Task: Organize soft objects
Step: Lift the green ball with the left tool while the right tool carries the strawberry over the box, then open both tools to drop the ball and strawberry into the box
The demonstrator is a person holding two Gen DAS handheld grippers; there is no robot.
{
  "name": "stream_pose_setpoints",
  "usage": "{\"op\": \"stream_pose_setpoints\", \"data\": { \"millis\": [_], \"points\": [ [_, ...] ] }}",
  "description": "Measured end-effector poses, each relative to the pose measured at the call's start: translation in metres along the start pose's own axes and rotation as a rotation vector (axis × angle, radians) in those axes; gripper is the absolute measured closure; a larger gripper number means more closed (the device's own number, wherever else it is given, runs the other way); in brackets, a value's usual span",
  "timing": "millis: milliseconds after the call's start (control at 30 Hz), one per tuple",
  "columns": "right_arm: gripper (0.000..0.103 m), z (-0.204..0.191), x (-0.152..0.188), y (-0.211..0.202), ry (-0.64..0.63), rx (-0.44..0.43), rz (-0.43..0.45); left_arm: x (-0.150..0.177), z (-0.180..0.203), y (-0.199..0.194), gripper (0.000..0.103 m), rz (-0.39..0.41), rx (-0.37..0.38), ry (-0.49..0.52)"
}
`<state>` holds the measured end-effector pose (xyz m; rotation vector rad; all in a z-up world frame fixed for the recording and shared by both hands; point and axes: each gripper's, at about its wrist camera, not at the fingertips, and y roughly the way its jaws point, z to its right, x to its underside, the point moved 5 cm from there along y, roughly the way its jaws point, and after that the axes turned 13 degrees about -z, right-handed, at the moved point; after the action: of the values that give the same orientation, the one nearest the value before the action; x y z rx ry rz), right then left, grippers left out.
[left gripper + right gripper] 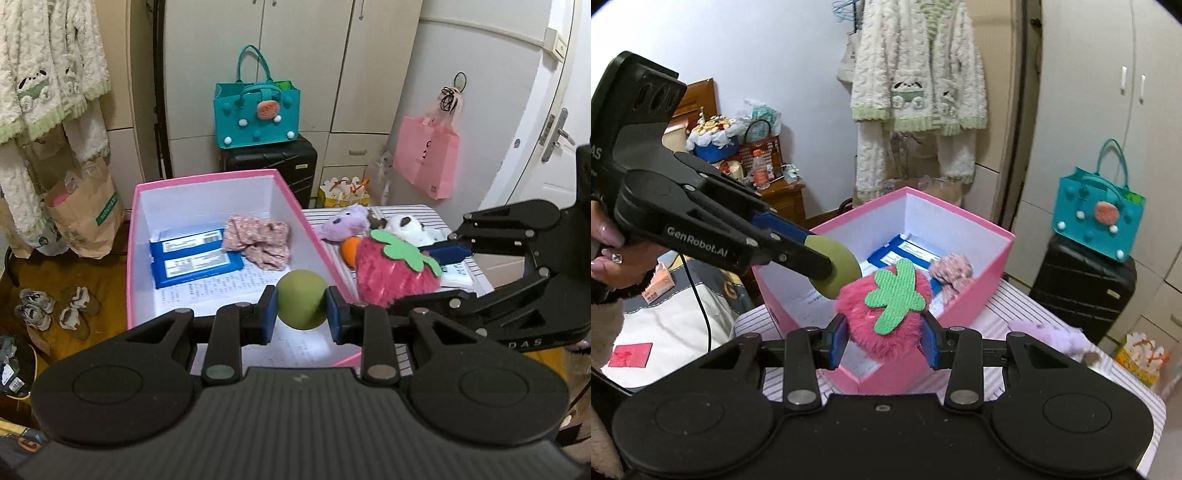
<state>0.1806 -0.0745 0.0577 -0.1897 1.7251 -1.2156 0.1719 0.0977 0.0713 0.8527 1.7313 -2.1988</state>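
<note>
L tongs point(301, 309): blue pads clamped on olive-green ball point(302, 303), one pad each side, ball held above near end of pink box point(207, 181). Seen from R cam, ball point(837, 266) sits over the box's near-left wall, touching or just beside the strawberry plush point(886, 314) — cannot tell which.

R tongs point(884, 341): narrow, pinching the pink furry strawberry plush w/ green felt leaf on top; plush hangs over near corner of box point(960, 212). In L cam the plush point(395, 273) is right of the ball, outside-right of the box's pink rim.

Edges/room: box open-topped, white inside, pink rim. Ahead of L tongs, inside box: two blue packets point(195, 258) flat on floor at left, pink floral cloth point(260, 240) bunched just right of them, touching. Printed paper lines the floor; bare patch right under ball. Right wall of box slants close to L tongs' right pad.

Beyond R tongs on striped cloth surface point(417, 212): purple plush point(345, 221), white/brown plush point(410, 227), orange item point(349, 249), all bunched near each other.

Writing: "GenRobot.AI" on L tongs' side in R cam; "DAS" partly visible on R tongs in L cam. White labels on packets, text too small to read.

Background past box: teal felt bag point(256, 110) on black suitcase point(271, 166); pink bag point(424, 155) hanging on wall.
</note>
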Motion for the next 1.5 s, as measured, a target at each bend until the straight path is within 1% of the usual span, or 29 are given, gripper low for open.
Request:
{"op": "stream_pose_setpoints", "data": {
  "millis": [133, 233, 400, 500, 600, 633, 767, 800, 967, 1133, 1233, 1333, 1367, 1433, 1467, 1500],
  "points": [
    [0.057, 0.005, -0.015, 0.019, 0.008, -0.017, -0.02, -0.002, -0.018, 0.011, 0.076, -0.019, 0.001, -0.025],
    [0.057, 0.011, -0.025, 0.032, 0.006, -0.004, -0.022, -0.005, -0.031, 0.02, 0.076, -0.026, -0.008, -0.042],
    [0.057, 0.021, -0.041, 0.058, -0.022, 0.035, -0.035, -0.01, -0.051, 0.041, 0.076, -0.033, -0.074, -0.055],
    [0.057, 0.02, -0.051, 0.073, -0.064, 0.036, -0.057, -0.014, -0.061, 0.058, 0.076, -0.063, -0.096, -0.064],
    [0.057, 0.014, -0.06, 0.094, -0.155, 0.063, -0.095, -0.019, -0.069, 0.078, 0.076, -0.1, -0.097, -0.067],
    [0.057, 0.013, -0.063, 0.1, -0.174, 0.07, -0.108, -0.021, -0.072, 0.084, 0.076, -0.109, -0.107, -0.068],
    [0.057, 0.011, -0.068, 0.13, -0.226, 0.095, -0.18, -0.028, -0.081, 0.099, 0.076, -0.105, -0.225, -0.038],
    [0.057, 0.011, -0.068, 0.137, -0.23, 0.099, -0.196, -0.029, -0.082, 0.101, 0.076, -0.107, -0.238, -0.032],
    [0.057, 0.015, -0.071, 0.16, -0.227, 0.076, -0.261, -0.036, -0.091, 0.115, 0.076, -0.146, -0.22, -0.033],
    [0.057, 0.018, -0.076, 0.175, -0.205, 0.018, -0.302, -0.039, -0.098, 0.122, 0.075, -0.157, -0.208, -0.045],
    [0.057, 0.017, -0.078, 0.18, -0.204, 0.003, -0.312, -0.04, -0.101, 0.123, 0.074, -0.157, -0.204, -0.052],
    [0.053, 0.018, -0.081, 0.181, -0.22, 0.031, -0.31, -0.043, -0.102, 0.125, 0.072, -0.157, -0.225, -0.05],
    [0.047, 0.018, -0.083, 0.18, -0.222, 0.045, -0.301, -0.043, -0.101, 0.125, 0.07, -0.155, -0.23, -0.049],
    [0.047, 0.019, -0.084, 0.176, -0.21, 0.051, -0.283, -0.044, -0.1, 0.124, 0.068, -0.144, -0.242, -0.044],
    [0.047, 0.021, -0.085, 0.175, -0.197, 0.047, -0.277, -0.044, -0.1, 0.123, 0.063, -0.137, -0.247, -0.041],
    [0.047, 0.022, -0.085, 0.172, -0.182, 0.04, -0.27, -0.044, -0.099, 0.122, 0.061, -0.13, -0.25, -0.039]
  ]
}}
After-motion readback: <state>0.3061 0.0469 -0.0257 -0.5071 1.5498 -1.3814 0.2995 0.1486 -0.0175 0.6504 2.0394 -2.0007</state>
